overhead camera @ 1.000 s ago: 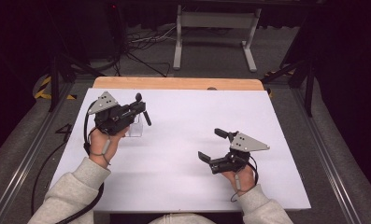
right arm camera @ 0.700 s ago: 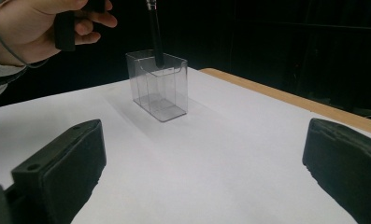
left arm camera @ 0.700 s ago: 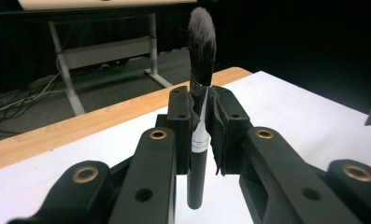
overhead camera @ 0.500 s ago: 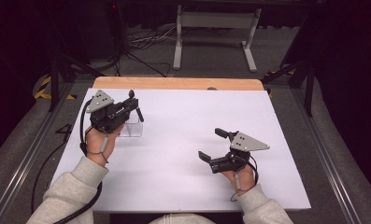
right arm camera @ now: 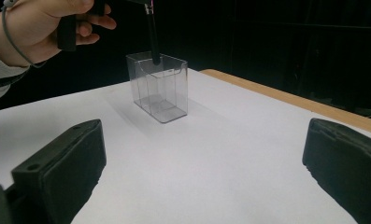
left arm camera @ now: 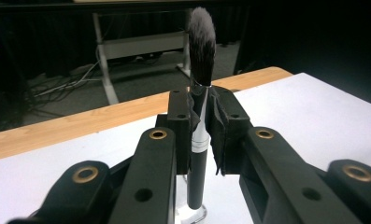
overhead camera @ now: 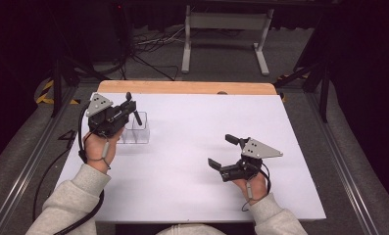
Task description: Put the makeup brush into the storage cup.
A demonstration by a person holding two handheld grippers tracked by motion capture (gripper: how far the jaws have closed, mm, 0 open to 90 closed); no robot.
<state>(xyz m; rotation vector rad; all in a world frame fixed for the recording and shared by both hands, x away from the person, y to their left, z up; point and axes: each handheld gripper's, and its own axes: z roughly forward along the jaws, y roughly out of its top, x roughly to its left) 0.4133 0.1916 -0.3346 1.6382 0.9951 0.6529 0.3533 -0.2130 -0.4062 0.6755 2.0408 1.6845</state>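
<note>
The left gripper (overhead camera: 126, 111) has its fingers (left arm camera: 179, 126) pinched on a black-handled makeup brush with a dark, grey-tipped bristle head (left arm camera: 199, 112), held upright with the bristles up. The handle's lower end sits at the mouth of a small clear plastic box-shaped holder with inner dividers (right arm camera: 160, 86), which stands on the white surface (overhead camera: 192, 147) toward its far left. In the right gripper view the handle tip appears to be just inside the holder's rim, at its back left compartment, though how deep it reaches is hard to tell. The step in hand looks like placing the brush into the holder, and it seems well along: the brush is lined up but not yet let go. The next move likely calls for lowering the handle straight down until it bottoms out, then spreading the fingers without tipping the light holder. The right gripper (overhead camera: 226, 152) rests low over the surface on the near right, well apart from the holder, its fingers (right arm camera: 64, 163) spread wide and empty.
</note>
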